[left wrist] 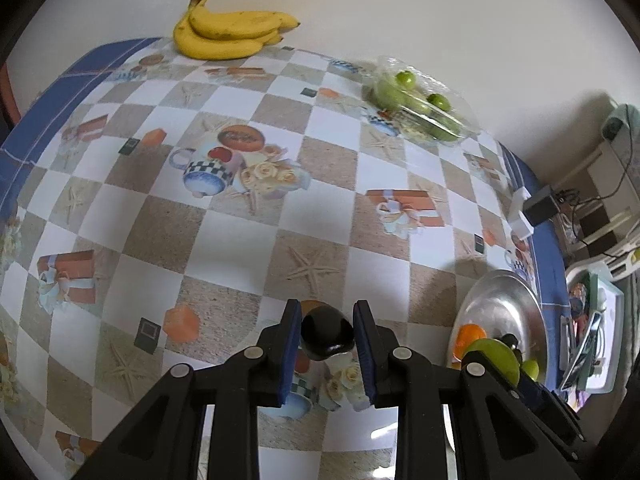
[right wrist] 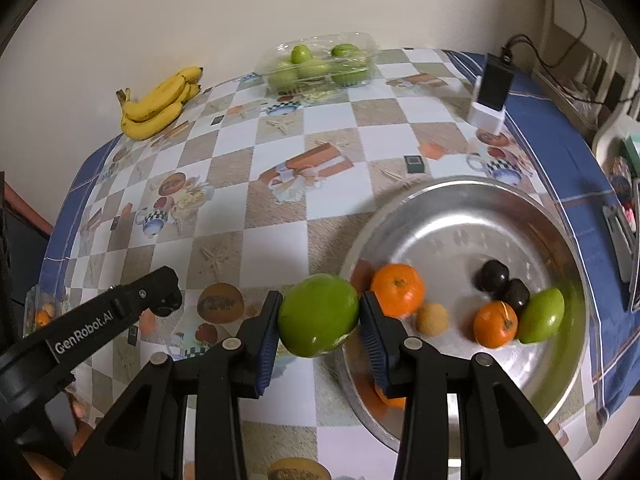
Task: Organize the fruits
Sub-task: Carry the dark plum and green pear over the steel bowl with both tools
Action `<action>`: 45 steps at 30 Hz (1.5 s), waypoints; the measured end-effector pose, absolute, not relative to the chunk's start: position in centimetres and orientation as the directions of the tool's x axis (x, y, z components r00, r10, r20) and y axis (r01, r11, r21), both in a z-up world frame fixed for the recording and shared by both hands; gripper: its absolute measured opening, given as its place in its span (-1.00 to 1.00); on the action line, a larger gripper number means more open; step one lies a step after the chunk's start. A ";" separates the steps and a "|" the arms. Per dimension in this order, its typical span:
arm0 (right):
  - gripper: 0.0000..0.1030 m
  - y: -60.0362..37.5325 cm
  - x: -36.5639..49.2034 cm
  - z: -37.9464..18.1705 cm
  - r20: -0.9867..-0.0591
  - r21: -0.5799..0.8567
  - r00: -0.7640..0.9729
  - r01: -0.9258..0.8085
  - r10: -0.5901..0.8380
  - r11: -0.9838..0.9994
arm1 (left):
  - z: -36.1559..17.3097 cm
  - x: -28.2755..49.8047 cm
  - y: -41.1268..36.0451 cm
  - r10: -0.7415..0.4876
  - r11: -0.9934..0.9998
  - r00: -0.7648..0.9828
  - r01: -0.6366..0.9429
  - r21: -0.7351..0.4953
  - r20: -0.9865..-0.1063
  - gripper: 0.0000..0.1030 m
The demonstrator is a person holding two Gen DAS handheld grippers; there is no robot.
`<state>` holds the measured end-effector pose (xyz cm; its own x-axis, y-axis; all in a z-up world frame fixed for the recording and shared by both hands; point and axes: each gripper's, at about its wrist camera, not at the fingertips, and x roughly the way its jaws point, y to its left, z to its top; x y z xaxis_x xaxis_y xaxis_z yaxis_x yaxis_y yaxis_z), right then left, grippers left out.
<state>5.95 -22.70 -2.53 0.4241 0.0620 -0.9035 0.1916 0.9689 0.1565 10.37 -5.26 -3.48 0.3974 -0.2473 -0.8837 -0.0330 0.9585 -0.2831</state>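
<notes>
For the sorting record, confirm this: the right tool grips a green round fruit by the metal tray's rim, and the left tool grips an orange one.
Wrong on one point. The left tool grips a dark, glossy round fruit, not an orange one, as the left wrist view shows. The rest stands.

I see a checked white-and-beige tablecloth [left wrist: 224,240] with a blue border, yellow bananas [left wrist: 228,32] upper left, my black grippers' blue pads [right wrist: 267,354], one round green fruit [right wrist: 318,316], and bright orange citrus [right wrist: 398,290] in the silver metal bowl [right wrist: 460,208]
</notes>
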 end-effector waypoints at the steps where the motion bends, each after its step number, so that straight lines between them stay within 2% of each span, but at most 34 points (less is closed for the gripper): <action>1: -0.20 -22.9 5.7 -2.5 -0.903 0.160 0.426 0.195 0.064 0.968 | -3.4 10.2 -5.4 -0.246 0.959 0.400 -0.029 -0.281 -0.883 -0.45; 26: -0.21 -27.8 3.1 -1.7 -0.887 0.214 0.456 0.257 0.077 0.942 | -1.6 8.2 -9.3 -0.230 0.970 0.446 0.028 -0.243 -0.865 -0.45; 39: -0.20 -34.2 1.7 -2.5 -0.901 0.216 0.434 0.413 0.017 0.885 | -2.0 6.8 -15.4 -0.269 0.959 0.402 0.190 -0.208 -0.875 -0.45; 45: -0.20 -35.0 1.8 -2.8 -0.899 0.216 0.437 0.418 0.014 0.882 | -2.5 6.1 -18.3 -0.318 0.935 0.366 0.272 -0.226 -0.875 -0.44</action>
